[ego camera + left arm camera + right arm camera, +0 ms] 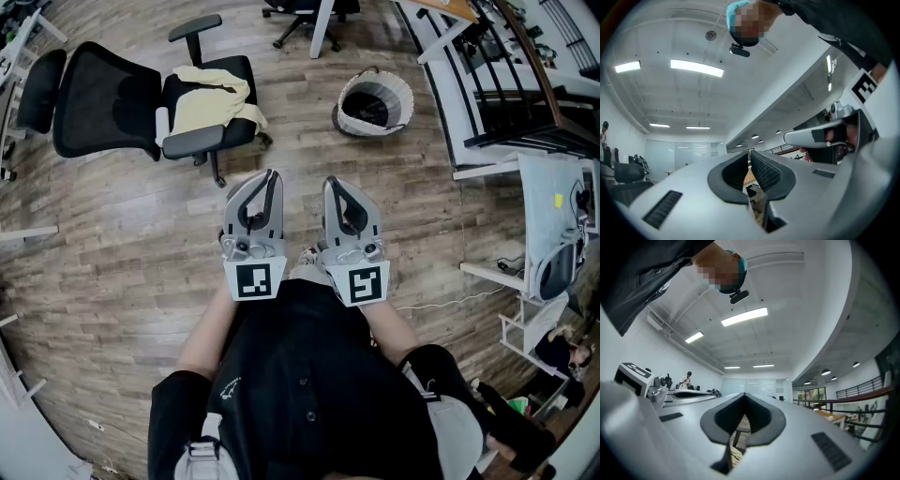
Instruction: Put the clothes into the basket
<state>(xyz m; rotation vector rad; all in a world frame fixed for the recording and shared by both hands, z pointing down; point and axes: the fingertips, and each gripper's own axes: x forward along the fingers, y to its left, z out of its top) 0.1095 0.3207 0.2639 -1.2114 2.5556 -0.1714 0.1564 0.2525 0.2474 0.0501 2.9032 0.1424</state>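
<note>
holding left hand-held gripper (pixel 273 174) and right hand-held gripper (pixel 331 181) closed and empty; best to step to the yellow clothes (pixel 211 98) draped on the chair (pixel 98 98), open wide, pinch a thick fold, then cross to the basket (pixel 401 92)

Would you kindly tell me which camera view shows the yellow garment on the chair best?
The head view: the yellow garment lies in full sight on the seat of the office chair. Both gripper views aim up at the ceiling and show nothing recognisable of it.
</note>
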